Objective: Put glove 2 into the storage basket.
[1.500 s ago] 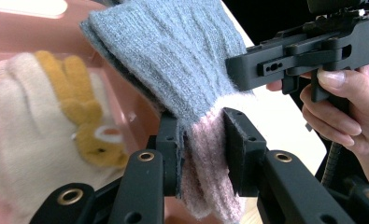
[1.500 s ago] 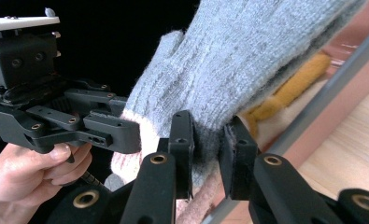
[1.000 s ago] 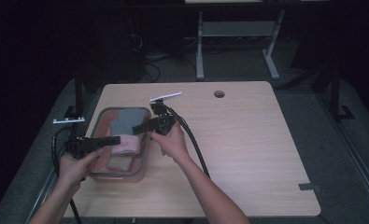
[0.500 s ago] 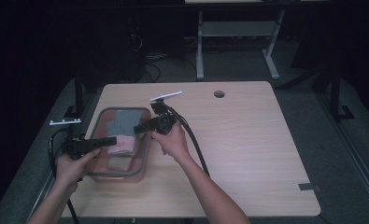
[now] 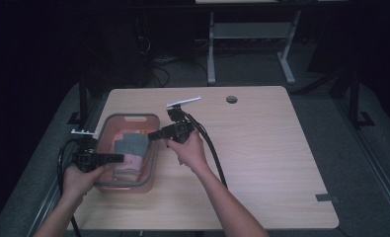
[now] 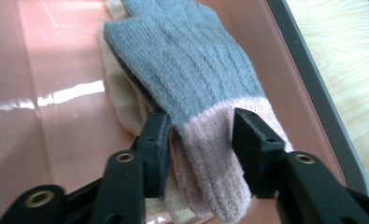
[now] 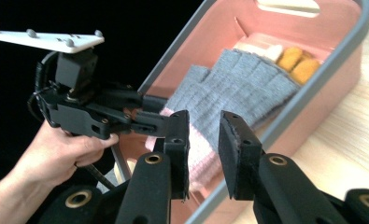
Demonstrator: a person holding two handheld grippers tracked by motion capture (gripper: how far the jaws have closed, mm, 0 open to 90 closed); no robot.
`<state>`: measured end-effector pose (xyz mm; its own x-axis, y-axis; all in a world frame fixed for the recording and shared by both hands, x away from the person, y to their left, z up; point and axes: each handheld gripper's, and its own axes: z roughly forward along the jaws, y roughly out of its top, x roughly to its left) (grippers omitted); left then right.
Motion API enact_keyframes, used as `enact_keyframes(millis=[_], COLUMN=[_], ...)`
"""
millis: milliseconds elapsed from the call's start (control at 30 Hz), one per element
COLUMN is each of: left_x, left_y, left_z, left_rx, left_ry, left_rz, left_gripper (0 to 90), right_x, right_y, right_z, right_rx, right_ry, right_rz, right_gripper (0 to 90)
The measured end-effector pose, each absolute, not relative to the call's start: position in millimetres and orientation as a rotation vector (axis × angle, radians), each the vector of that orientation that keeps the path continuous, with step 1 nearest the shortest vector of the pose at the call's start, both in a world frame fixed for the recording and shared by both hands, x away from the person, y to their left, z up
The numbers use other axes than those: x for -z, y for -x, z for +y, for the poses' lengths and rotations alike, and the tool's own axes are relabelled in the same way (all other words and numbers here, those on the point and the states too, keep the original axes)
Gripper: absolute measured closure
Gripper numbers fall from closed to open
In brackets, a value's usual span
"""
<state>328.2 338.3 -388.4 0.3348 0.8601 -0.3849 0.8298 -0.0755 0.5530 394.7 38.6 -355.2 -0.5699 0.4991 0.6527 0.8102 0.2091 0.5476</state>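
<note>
soft, light knit: grey glove with a pink cuff, lying in the pink bin on the counter. left gripper jaws just opening, cuff loose between them. best pinched at the doubled cuff. right gripper jaws part open, empty, above the bin's rim.

The high view looks forward and down on the whole table; both gripper views sit close, sharing the pink bin and grey glove.

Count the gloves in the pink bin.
2, maybe more hidden: a grey glove with a pink cuff on top, a cream glove beneath it, both in the pink bin.
</note>
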Motion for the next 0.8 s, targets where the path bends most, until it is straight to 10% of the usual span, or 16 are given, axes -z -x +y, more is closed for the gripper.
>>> enact_keyframes(millis=[800], left_x=[350.2], left_y=[-326.7], left_z=[325.7], left_rx=[-0.205], left_ry=[-1.835], left_rz=[1.396], left_gripper=[49.3], right_x=[359.7], right_y=[-387.9], right_z=[-16.2], right_rx=[1.322], right_ry=[1.307], right_rz=[-2.146], right_gripper=[64.2])
